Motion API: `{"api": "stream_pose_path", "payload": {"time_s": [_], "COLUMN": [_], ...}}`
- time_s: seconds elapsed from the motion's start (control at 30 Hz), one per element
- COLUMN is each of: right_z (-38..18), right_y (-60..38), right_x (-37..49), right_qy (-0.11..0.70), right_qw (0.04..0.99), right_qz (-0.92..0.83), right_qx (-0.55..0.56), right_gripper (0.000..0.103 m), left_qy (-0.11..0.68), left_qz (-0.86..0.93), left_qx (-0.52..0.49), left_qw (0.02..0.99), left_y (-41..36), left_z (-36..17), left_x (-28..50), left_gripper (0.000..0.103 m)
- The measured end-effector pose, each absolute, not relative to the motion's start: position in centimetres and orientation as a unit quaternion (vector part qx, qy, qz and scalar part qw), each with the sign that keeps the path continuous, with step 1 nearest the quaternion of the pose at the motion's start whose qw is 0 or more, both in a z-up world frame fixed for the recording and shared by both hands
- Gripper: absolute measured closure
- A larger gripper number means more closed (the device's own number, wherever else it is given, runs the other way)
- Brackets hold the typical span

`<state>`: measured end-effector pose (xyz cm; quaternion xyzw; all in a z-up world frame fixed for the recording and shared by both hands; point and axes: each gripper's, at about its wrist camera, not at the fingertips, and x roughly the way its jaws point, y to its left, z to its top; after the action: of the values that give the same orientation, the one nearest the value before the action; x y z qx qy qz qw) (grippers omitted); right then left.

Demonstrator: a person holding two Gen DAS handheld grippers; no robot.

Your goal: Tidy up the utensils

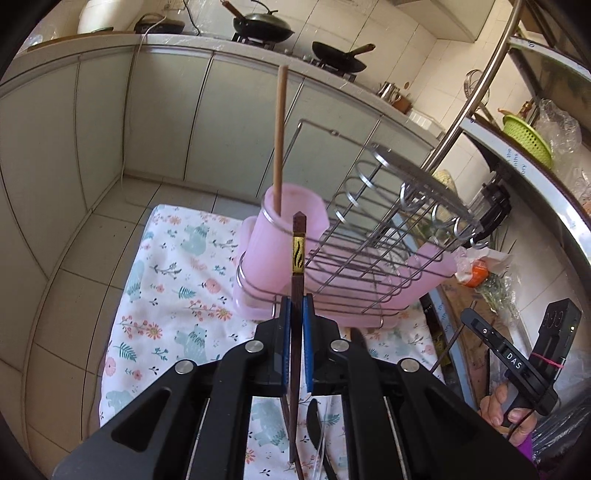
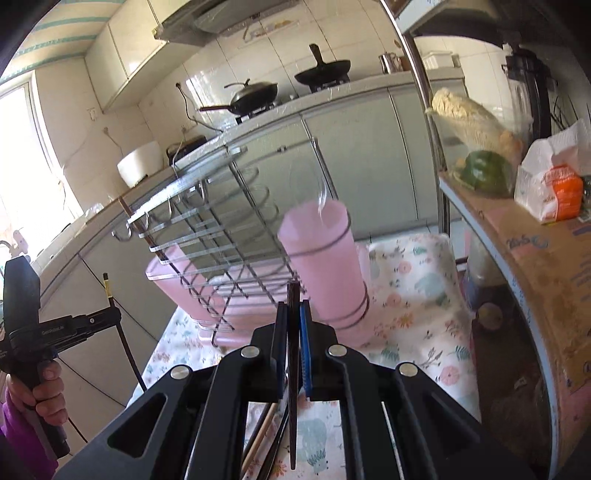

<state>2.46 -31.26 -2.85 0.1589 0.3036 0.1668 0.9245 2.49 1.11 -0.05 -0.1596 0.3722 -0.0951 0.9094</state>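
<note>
My left gripper (image 1: 296,301) is shut on a dark brown chopstick (image 1: 297,254) with a gold band, held upright just in front of the pink cup (image 1: 291,225) at the near end of a wire dish rack (image 1: 373,221). A light wooden chopstick (image 1: 279,140) stands in that cup. My right gripper (image 2: 294,306) is shut on another dark chopstick (image 2: 293,354), in front of a pink cup (image 2: 325,258) on the rack (image 2: 207,229). More utensils (image 2: 264,432) lie on the cloth below it. Each gripper shows in the other's view: the right one (image 1: 517,362), the left one (image 2: 107,317).
The rack stands on a floral cloth (image 1: 166,280) over a small table. Grey kitchen cabinets (image 1: 166,110) with woks (image 1: 262,22) on a stove run behind. A metal shelf (image 2: 517,221) with bags and a box stands close on the right.
</note>
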Motion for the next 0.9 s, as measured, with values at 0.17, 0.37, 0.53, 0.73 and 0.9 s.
{"api": "stream_pose_path", "payload": {"time_s": [0.17,0.37,0.53,0.73,0.9], "right_z": [-1.2,0.8,2.5,3.6,4.0], "right_y": [-31.5,-31.8,-32.2,-32.9,-33.6], "right_x": [2.5,2.7,2.7,3.0,2.9], "right_qy": [0.282,0.256,0.231,0.210,0.200], "right_qw": [0.932,0.940,0.947,0.951,0.952], "right_qz": [0.166,0.163,0.158,0.154,0.150], "right_qx": [0.159,0.158,0.160,0.169,0.177], "right_gripper": [0.097,0.097,0.097,0.097,0.097], "left_qy": [0.350,0.324,0.304,0.282,0.270], "left_qz": [-0.105,-0.120,-0.125,-0.131,-0.133], "left_qx": [-0.163,-0.162,-0.166,-0.169,-0.171], "left_qw": [0.916,0.924,0.930,0.935,0.938], "left_y": [1.0,0.9,0.9,0.9,0.6], "left_z": [1.7,3.4,4.5,5.7,6.2], "left_x": [2.2,1.9,1.6,1.5,1.4], "left_gripper": [0.098,0.098,0.098,0.098,0.098]}}
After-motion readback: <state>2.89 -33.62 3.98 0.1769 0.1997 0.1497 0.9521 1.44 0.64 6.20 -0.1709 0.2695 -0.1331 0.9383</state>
